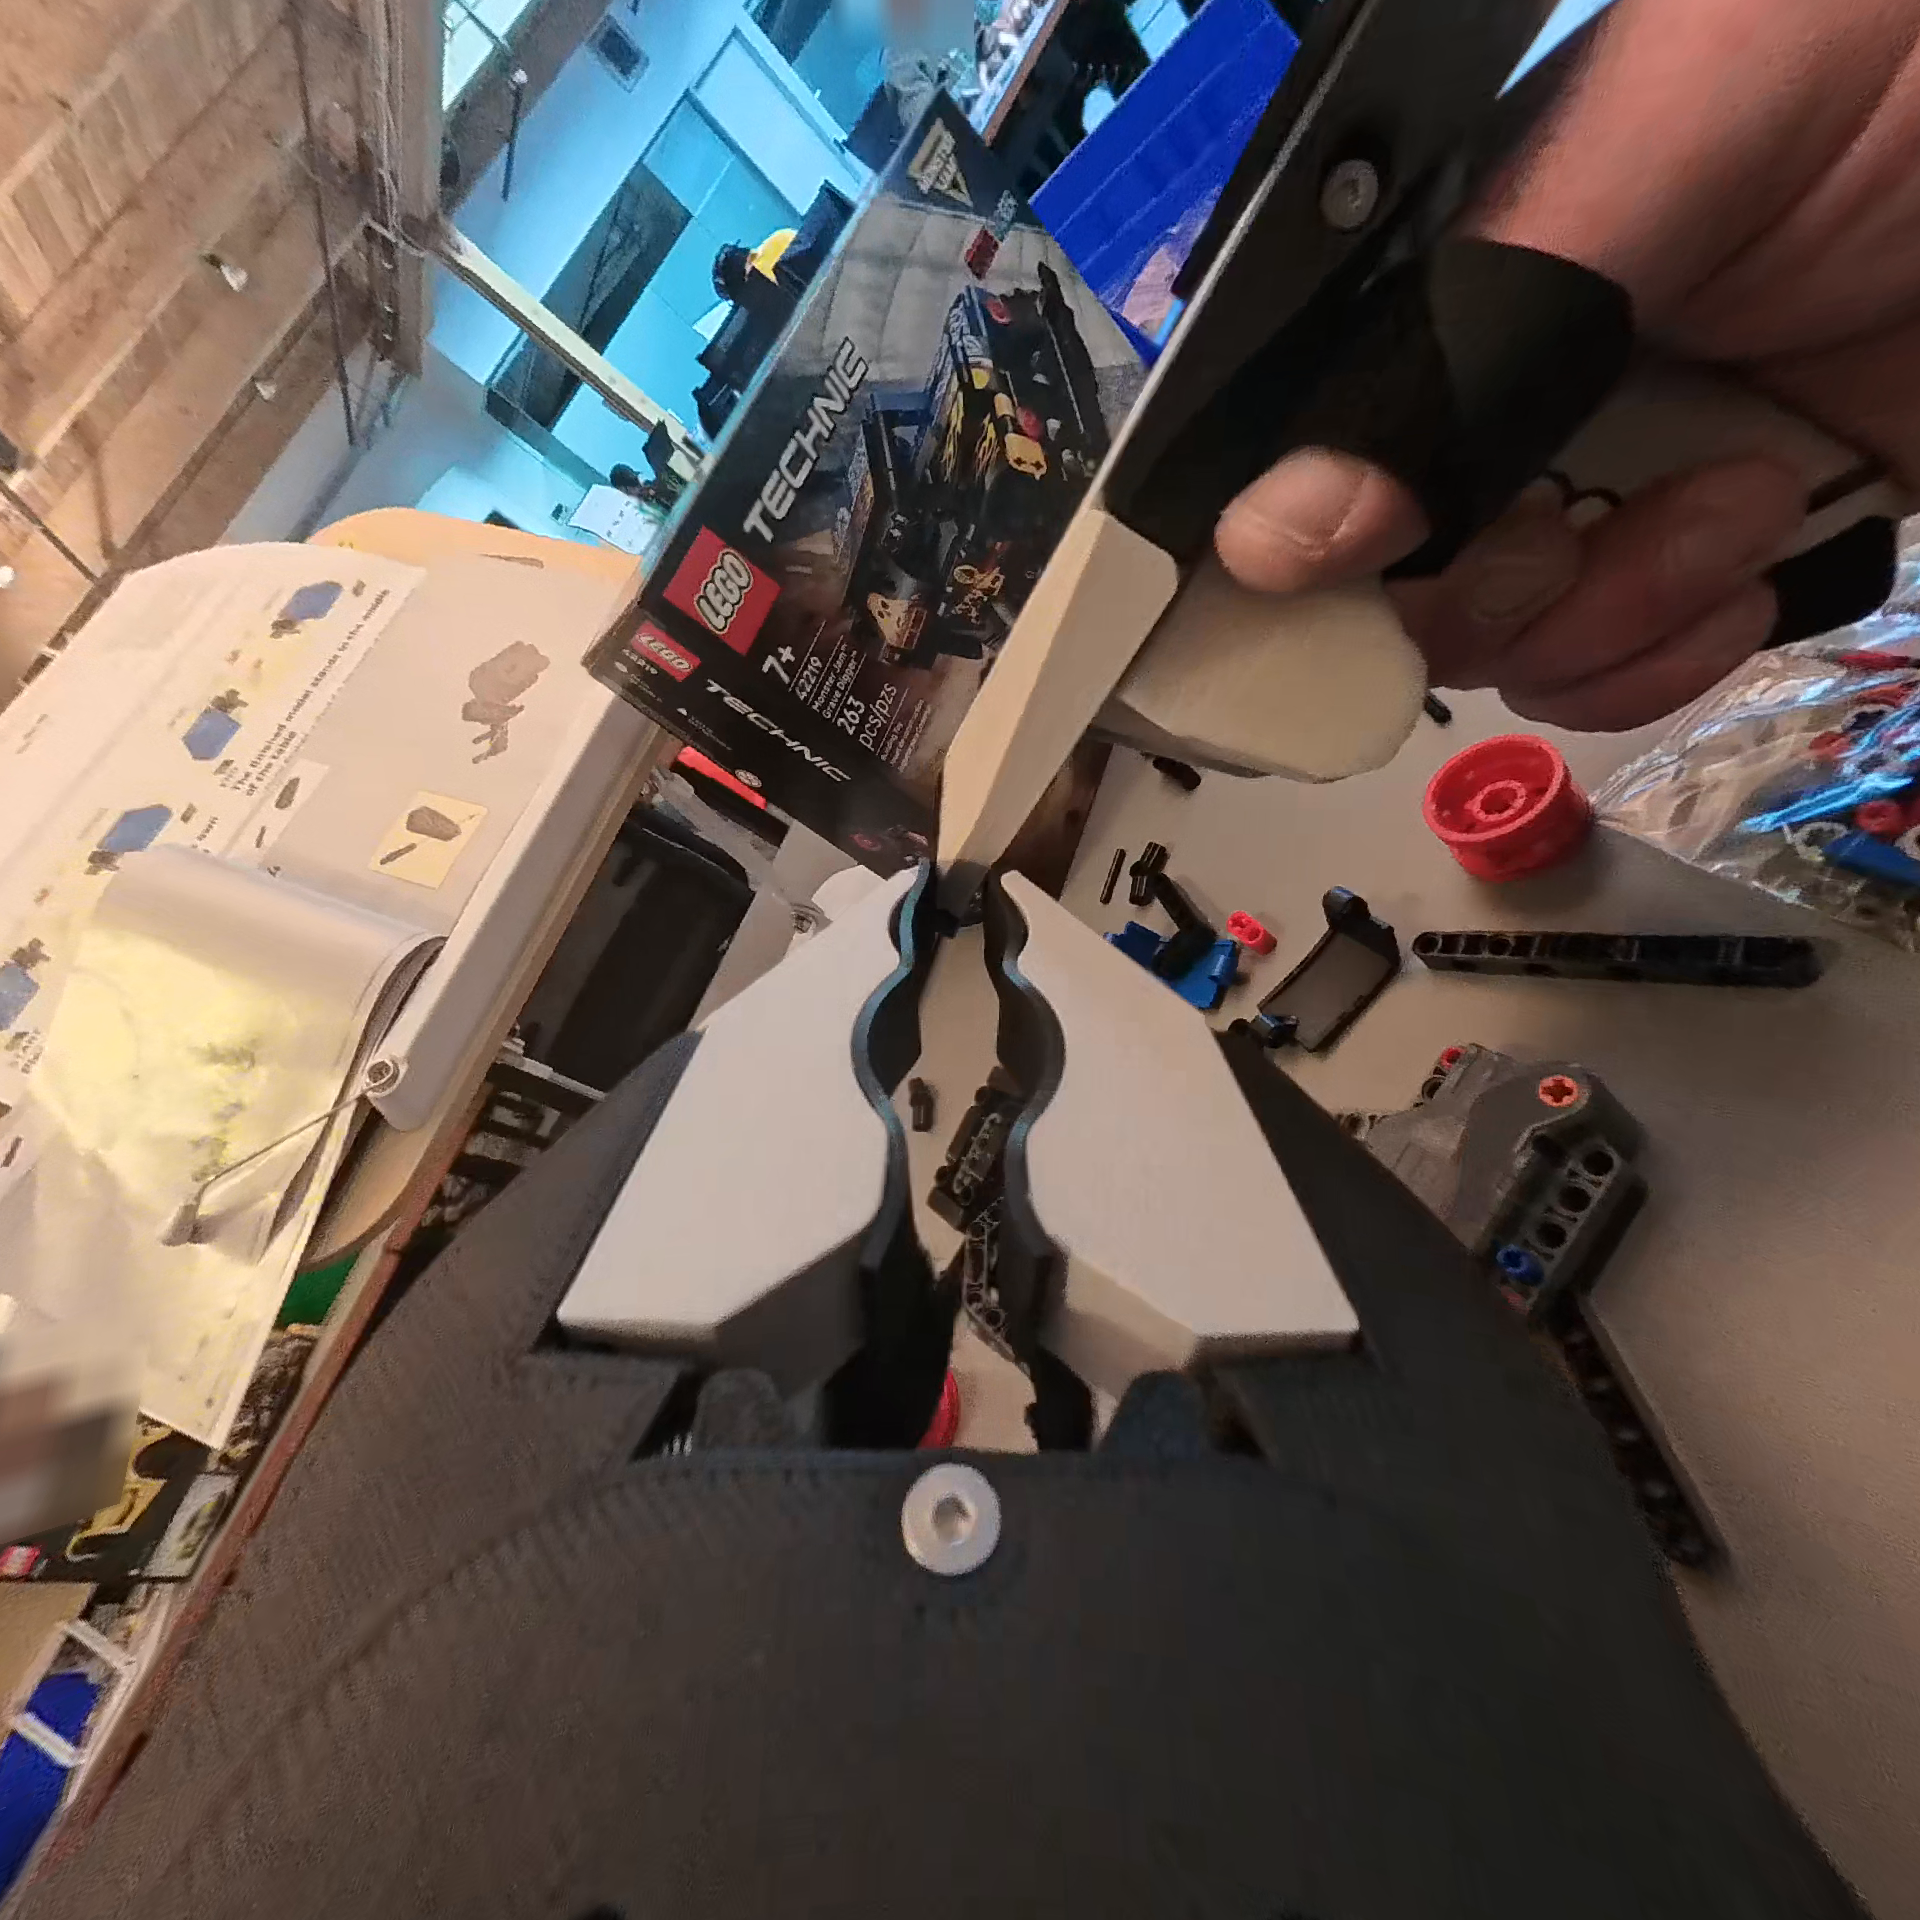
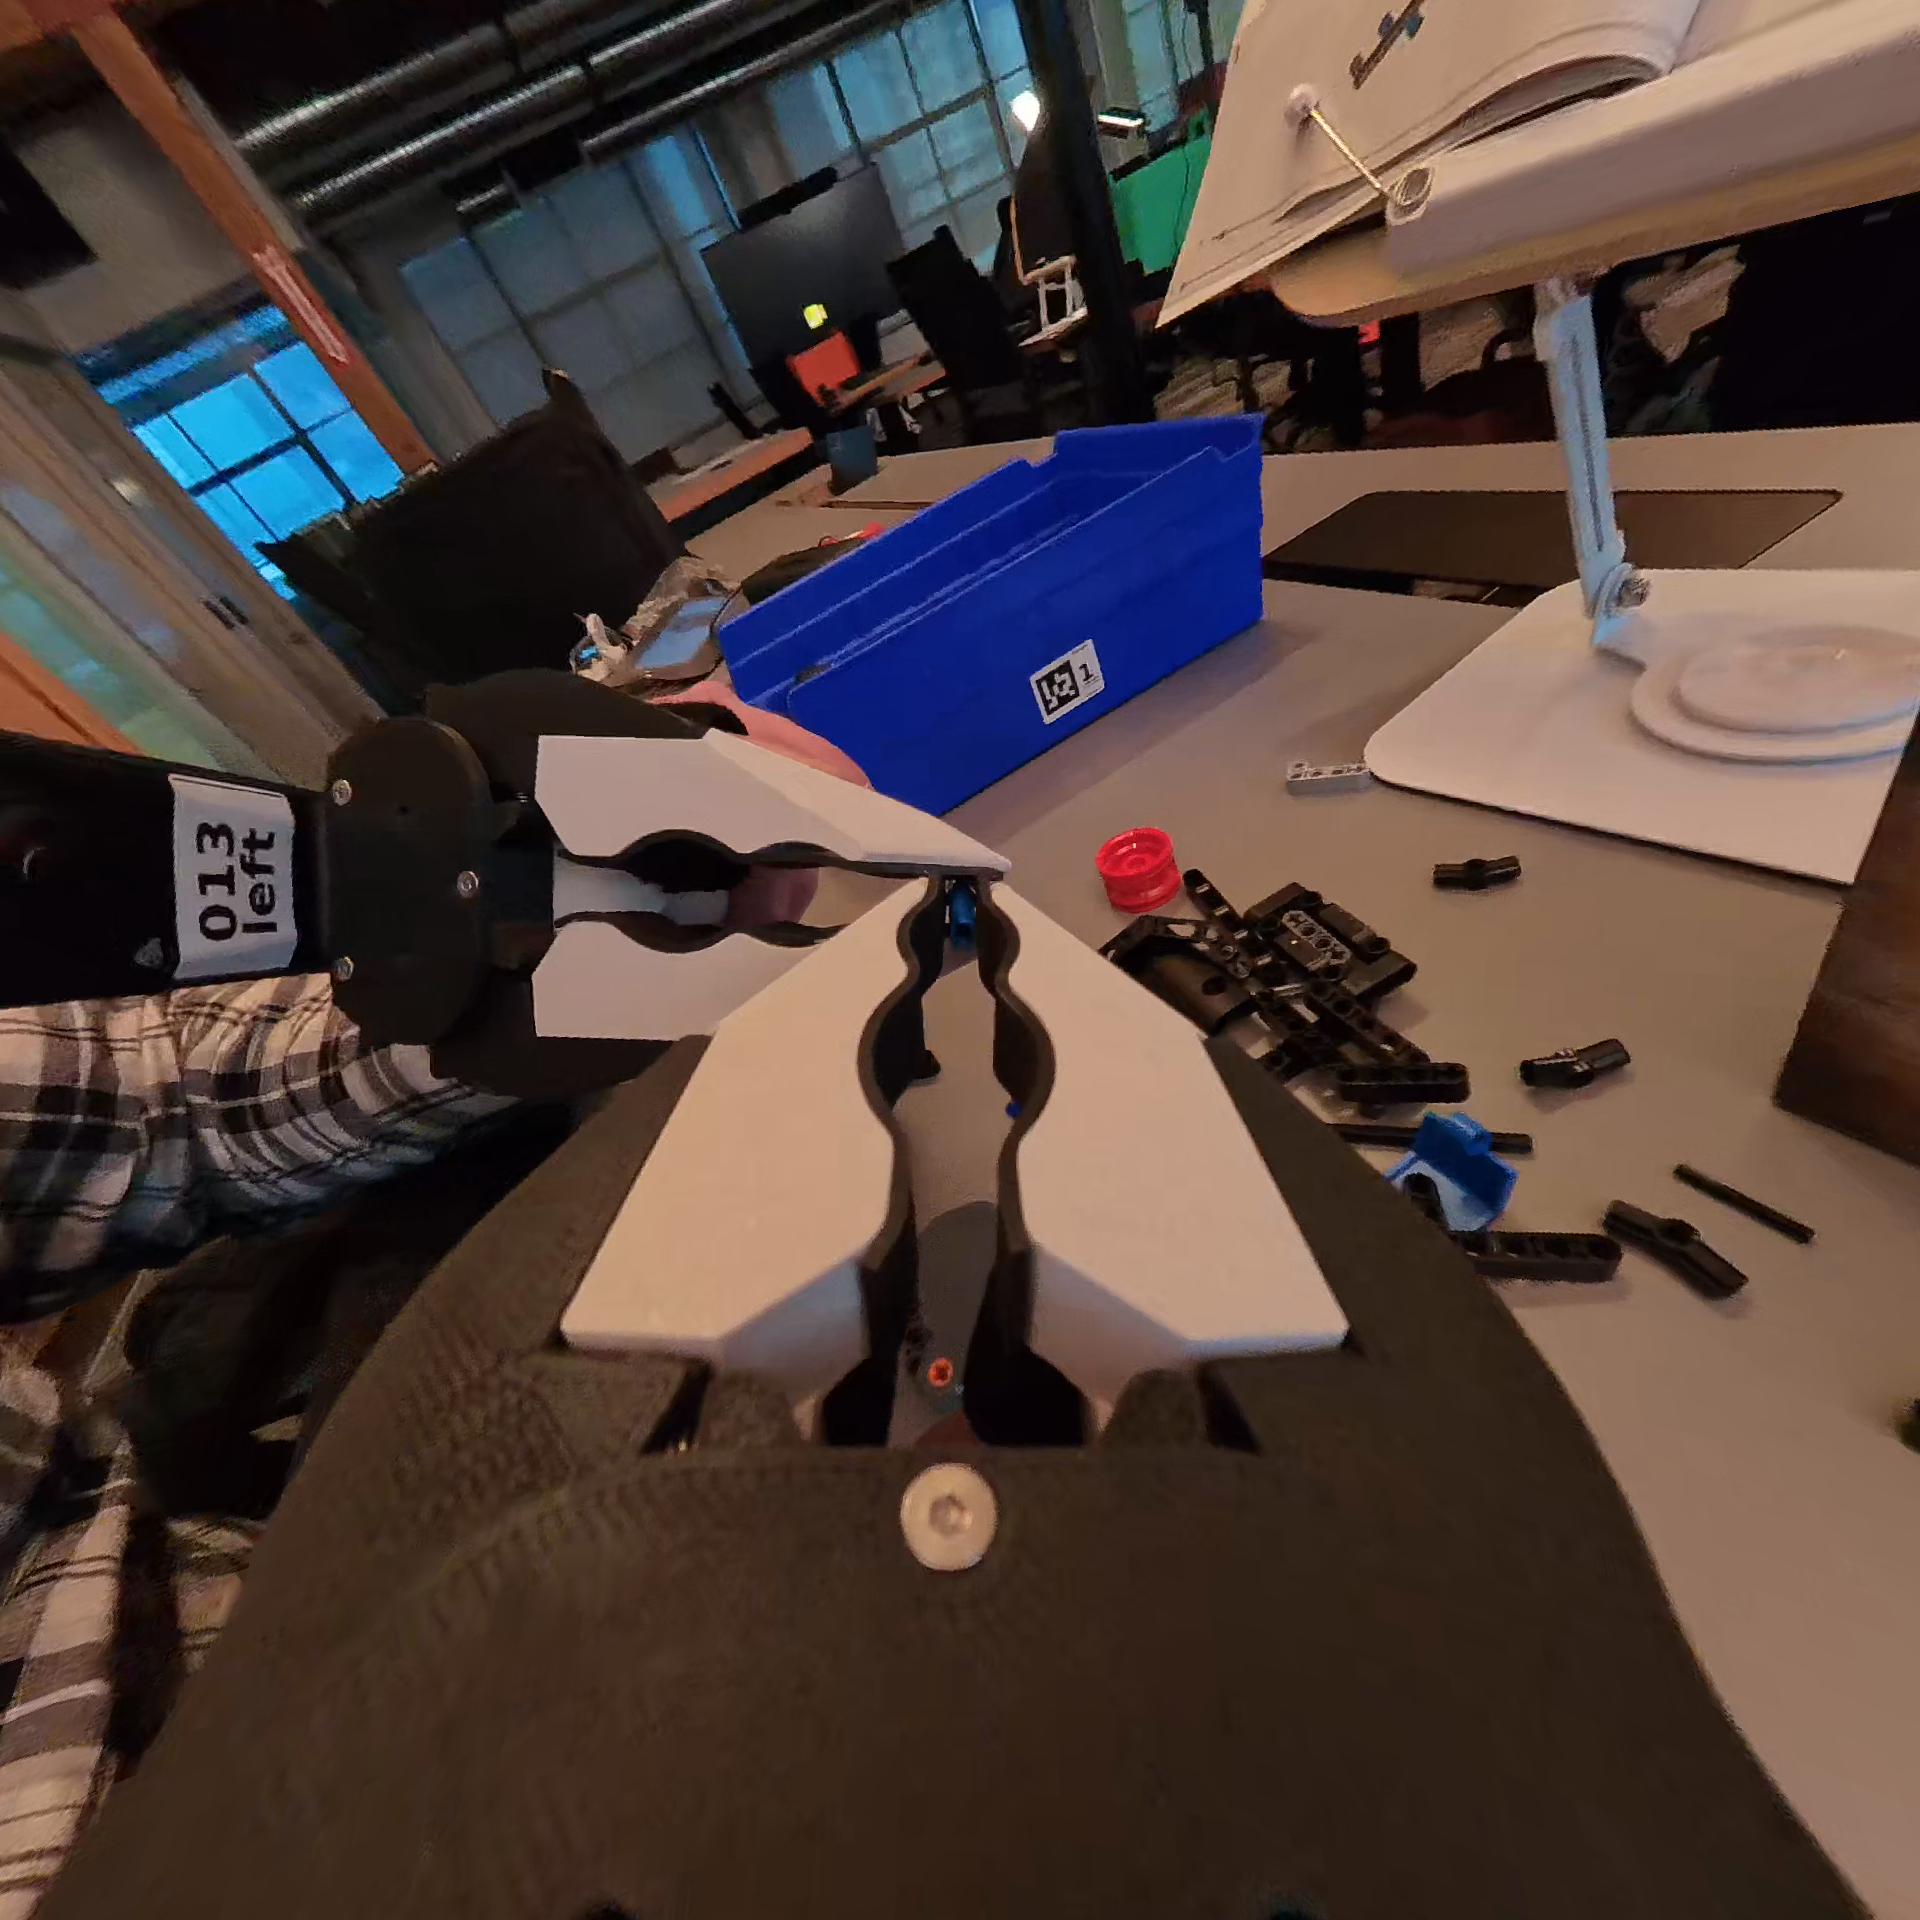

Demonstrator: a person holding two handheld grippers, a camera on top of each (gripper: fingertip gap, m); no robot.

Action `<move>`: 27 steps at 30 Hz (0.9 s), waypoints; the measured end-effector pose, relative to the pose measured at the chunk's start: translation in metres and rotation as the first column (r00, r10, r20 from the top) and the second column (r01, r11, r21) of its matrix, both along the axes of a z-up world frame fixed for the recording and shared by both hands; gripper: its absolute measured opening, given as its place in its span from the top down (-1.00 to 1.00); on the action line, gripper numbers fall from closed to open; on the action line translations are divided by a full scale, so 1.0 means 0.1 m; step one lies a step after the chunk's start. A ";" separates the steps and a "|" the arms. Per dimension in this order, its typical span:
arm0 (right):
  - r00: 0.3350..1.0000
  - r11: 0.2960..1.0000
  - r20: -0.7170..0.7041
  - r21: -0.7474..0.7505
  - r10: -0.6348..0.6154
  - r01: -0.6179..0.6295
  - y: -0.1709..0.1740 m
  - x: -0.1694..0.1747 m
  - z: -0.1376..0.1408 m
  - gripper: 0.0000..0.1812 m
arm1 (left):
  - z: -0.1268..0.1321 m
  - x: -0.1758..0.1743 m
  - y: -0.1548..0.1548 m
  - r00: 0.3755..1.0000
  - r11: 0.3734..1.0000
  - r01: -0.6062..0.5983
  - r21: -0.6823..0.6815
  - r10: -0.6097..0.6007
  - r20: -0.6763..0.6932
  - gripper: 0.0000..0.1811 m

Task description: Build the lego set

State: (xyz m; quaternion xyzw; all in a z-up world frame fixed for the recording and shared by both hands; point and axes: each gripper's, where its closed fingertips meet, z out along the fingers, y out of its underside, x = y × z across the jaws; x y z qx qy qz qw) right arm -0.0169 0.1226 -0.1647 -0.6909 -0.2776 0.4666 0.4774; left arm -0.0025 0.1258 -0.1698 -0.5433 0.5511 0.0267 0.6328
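My left gripper [image 1: 954,902] is shut on a small black piece [image 1: 951,920] at its tips. My right gripper [image 2: 961,906] is shut on a small blue pin [image 2: 962,916]. The two grippers meet tip to tip above the grey table [image 1: 1766,1299]. In the left wrist view the right gripper [image 1: 964,857] comes down from the upper right, held by a hand. In the right wrist view the left gripper [image 2: 971,871] comes in from the left. How the two small pieces touch is hidden by the fingertips. A dark grey part-built assembly [image 1: 1527,1153] lies on the table below.
Loose parts lie on the table: a red wheel hub [image 1: 1507,805], a long black beam [image 1: 1616,956], blue pieces [image 1: 1179,951], a black pile [image 2: 1278,966]. A parts bag [image 1: 1808,748], the set's box [image 1: 883,520], a blue bin [image 2: 997,623] and a booklet stand [image 2: 1662,717] stand around. Both grippers' tips are close together, under 4 cm apart. Both grippers' tips are roughly 15 cm from the red wheel hub [image 1: 1507,805].
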 end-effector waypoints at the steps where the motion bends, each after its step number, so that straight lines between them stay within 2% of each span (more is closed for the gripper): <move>1: 1.000 1.000 -0.006 -0.004 -0.001 0.001 0.00 0.00 0.00 0.97 | 0.00 0.00 0.00 1.000 1.000 -0.001 -0.007 0.001 0.008 0.93; 12: 0.991 0.990 -0.105 -0.109 0.079 -0.090 -0.04 0.02 0.00 0.96 | -0.01 0.03 -0.04 0.992 0.990 0.085 -0.110 -0.073 0.104 0.93; 22: 0.964 0.974 -0.252 -0.182 0.088 -0.137 -0.02 0.03 0.08 0.93 | 0.05 0.03 -0.02 0.968 0.971 0.108 -0.213 -0.054 0.245 0.94; 27: 0.960 0.972 -0.264 -0.186 0.092 -0.144 -0.01 0.05 0.09 0.98 | 0.07 0.04 -0.02 0.979 0.986 0.085 -0.142 -0.056 0.198 0.93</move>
